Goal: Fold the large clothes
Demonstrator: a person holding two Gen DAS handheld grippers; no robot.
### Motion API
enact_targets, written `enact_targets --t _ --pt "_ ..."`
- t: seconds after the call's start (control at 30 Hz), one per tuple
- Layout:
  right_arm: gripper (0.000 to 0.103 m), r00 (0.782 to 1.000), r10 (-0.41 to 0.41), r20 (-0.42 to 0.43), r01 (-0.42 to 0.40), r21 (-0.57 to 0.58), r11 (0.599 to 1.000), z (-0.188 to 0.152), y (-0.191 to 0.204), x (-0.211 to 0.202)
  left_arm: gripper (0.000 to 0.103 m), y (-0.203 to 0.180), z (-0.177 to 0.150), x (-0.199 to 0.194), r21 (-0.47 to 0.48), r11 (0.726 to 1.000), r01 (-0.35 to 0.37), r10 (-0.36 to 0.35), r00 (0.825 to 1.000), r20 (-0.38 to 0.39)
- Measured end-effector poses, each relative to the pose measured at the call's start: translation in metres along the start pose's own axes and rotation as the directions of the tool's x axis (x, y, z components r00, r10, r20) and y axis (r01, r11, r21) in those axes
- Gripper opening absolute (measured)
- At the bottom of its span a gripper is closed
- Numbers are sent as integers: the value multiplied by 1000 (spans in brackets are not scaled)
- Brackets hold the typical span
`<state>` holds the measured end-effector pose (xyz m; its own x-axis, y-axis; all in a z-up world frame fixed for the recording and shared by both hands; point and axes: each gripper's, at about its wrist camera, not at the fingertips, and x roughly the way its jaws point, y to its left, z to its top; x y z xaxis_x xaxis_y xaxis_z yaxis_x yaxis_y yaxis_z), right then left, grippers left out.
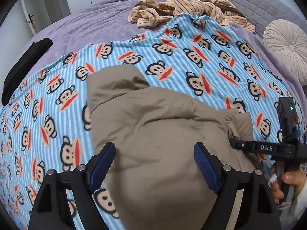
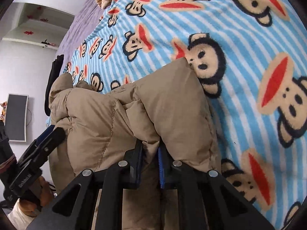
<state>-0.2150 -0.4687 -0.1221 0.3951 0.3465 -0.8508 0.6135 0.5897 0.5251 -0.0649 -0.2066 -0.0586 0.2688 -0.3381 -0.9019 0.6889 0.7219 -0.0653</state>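
Note:
A tan padded jacket (image 1: 163,134) lies bunched on a blue striped blanket printed with monkey faces (image 1: 172,57). My left gripper (image 1: 154,146) hovers over the jacket's middle, jaws wide apart, blue pads (image 1: 103,164) clear of the fabric. In the right wrist view the jacket (image 2: 115,118) fills the lower centre, and my right gripper (image 2: 150,147) is shut on a pinched fold at its near edge. That right gripper (image 1: 268,147) also shows at the jacket's right side, held by a person's hand (image 1: 289,180). The left gripper (image 2: 44,141) appears at the lower left beside the jacket.
A heap of beige striped clothing (image 1: 182,5) lies at the blanket's far edge on a purple bedspread (image 1: 86,25). A black cloth (image 1: 23,65) sits at the left, a round pleated cushion (image 1: 287,48) at the right, and a grey headboard (image 1: 259,5) behind.

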Motion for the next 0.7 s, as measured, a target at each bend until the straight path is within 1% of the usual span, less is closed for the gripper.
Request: enact_targets --t 0.07,0.17,0.23,0.27,0.33,0.37,0.4,0.47,0.53,0.6,0.7 --pt "13 1000 7 4 -7 12 1000 1 -2 1 84 14 -20 -12 -32 999 14 -15 1000 -21" --pt "13 1000 9 15 -9 18 1000 -1 -2 0 84 23 -51 -2 -44 999 6 -10 995 -99" --pt "14 1000 5 17 -5 14 1000 -1 1 0 85 27 -67 5 -72 997 10 -18 994 -108" --pt "18 1000 4 15 -4 9 1000 -1 4 -2 85 27 -71 8 -79 997 11 -19 994 -109" --pt "21 999 -30 9 30 -18 999 -6 16 -13 85 29 -74 10 -95 995 21 -32 993 -113" --pt "29 999 -51 10 51 -35 998 -10 22 -20 85 29 -73 10 -101 995 23 -34 993 -114" --pt "40 997 -71 12 72 -54 996 -17 29 -27 85 30 -73 9 -105 994 24 -36 993 -113" --pt "53 995 -93 20 94 -96 991 -33 42 -42 85 32 -72 7 -105 994 26 -38 993 -111" --pt "53 992 -125 31 128 -135 982 -51 54 -55 85 33 -73 7 -101 994 30 -42 993 -112" --pt "53 987 -153 43 158 -148 976 -70 60 -64 85 33 -72 6 -103 994 36 -47 993 -111" --pt "53 981 -188 35 191 -153 969 -94 64 -64 85 33 -73 6 -100 994 44 -55 993 -109"
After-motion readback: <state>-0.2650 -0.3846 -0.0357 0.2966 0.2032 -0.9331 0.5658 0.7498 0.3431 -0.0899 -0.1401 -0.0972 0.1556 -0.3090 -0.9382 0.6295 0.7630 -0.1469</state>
